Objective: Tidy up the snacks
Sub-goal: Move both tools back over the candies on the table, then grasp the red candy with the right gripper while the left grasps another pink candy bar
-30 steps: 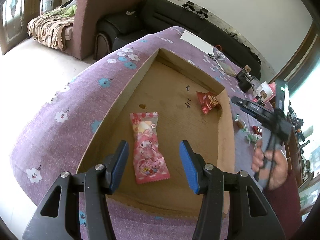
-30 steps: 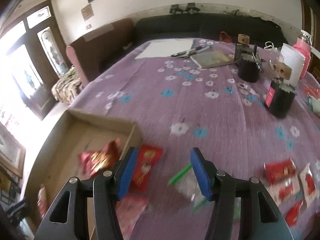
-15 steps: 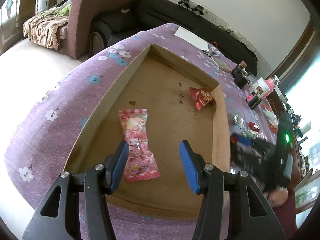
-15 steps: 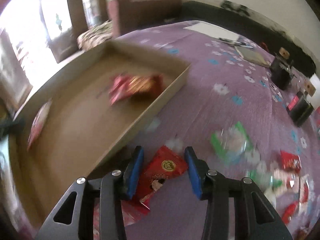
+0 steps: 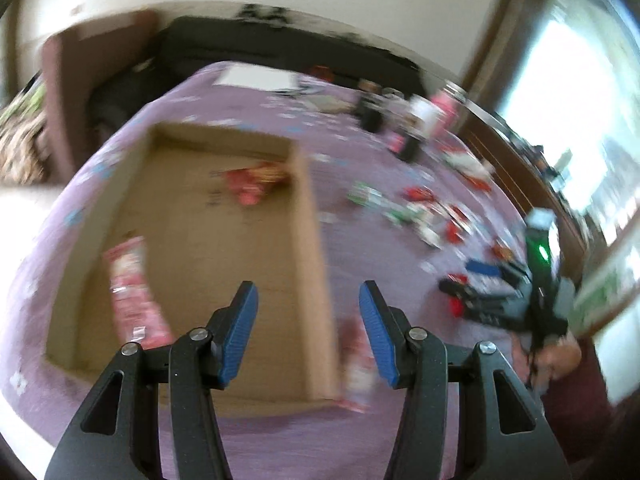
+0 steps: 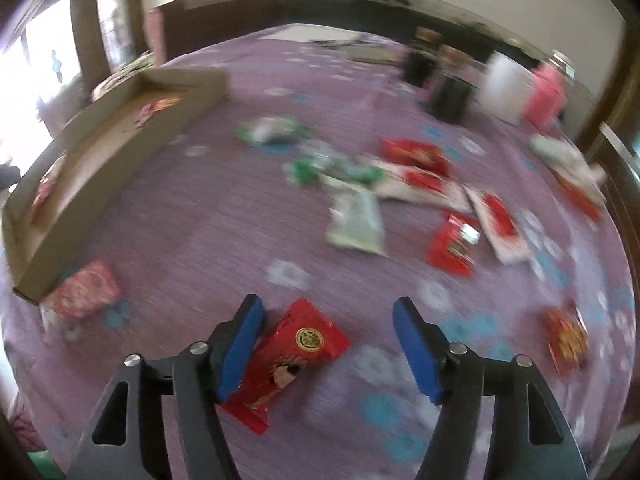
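Well, the table (image 6: 224, 236) wears a purple cloth dotted with white and blue flowers, and behind it a dark sofa (image 5: 280, 46) runs along a pale wall, with bright windows at either side of the room. Both views are smeared with blur.

A shallow cardboard box (image 5: 310, 240) sits on the cloth, open at the top. Inside it lie a long pink packet (image 5: 134, 292) near the left wall and a red packet (image 5: 256, 182) toward the far end. Outside the box, snacks lie scattered over the cloth: green-and-clear wrappers (image 6: 276, 130), several red-and-white packets (image 6: 498, 220), and a pink packet (image 6: 86, 288) touching the box's near corner.

The left gripper (image 5: 308, 332) hangs above the box's right wall, jaws apart with nothing between them. The right gripper (image 6: 330, 344) has just been opening; its jaws stand wide over a red packet (image 6: 298, 350) that lies flat on the cloth, just beside the left pad, not clamped.

That red packet carries a round gold emblem and a cartoon figure; its writing is too blurred to read. Dark containers (image 6: 448, 92) and a pink bottle (image 6: 546, 94) stand at the far side.
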`<action>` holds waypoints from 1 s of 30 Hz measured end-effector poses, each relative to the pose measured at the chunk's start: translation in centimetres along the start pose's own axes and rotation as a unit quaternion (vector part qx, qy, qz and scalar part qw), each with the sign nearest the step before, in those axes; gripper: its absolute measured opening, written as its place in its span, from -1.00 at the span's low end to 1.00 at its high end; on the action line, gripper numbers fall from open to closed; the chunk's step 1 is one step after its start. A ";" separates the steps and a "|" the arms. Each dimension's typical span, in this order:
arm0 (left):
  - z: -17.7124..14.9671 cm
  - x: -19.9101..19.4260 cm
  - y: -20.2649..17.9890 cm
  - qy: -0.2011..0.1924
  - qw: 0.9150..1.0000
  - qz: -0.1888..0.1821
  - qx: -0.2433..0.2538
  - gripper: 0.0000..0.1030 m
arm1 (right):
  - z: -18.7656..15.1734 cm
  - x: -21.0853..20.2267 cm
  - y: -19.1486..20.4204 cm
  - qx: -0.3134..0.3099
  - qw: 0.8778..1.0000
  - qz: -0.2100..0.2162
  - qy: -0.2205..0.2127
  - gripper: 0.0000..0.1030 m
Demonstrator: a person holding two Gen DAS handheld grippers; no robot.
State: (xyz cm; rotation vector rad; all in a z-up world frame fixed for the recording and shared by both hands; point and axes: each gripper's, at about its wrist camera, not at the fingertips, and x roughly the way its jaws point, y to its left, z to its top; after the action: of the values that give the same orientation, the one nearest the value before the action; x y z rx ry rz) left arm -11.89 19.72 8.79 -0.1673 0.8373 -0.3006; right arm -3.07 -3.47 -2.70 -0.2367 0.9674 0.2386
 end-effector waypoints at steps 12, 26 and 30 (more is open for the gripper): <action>-2.3 6.2 -7.1 0.090 0.988 0.029 0.119 -0.01 | -2.0 -0.6 -1.7 0.051 0.998 0.018 -0.034 0.32; -1.7 9.2 -8.6 0.126 0.986 -0.022 0.104 -0.10 | -2.5 -0.9 -2.9 0.082 0.993 0.064 -0.050 0.35; -0.8 9.0 -8.5 0.112 0.990 -0.044 0.079 -0.10 | -2.6 -1.0 -3.4 0.097 0.991 0.078 -0.054 0.35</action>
State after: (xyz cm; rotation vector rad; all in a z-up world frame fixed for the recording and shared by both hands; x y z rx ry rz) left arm -8.48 8.77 4.19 -0.0212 1.0249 -0.4732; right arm -4.61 -7.54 -2.92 0.0299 0.8956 0.2956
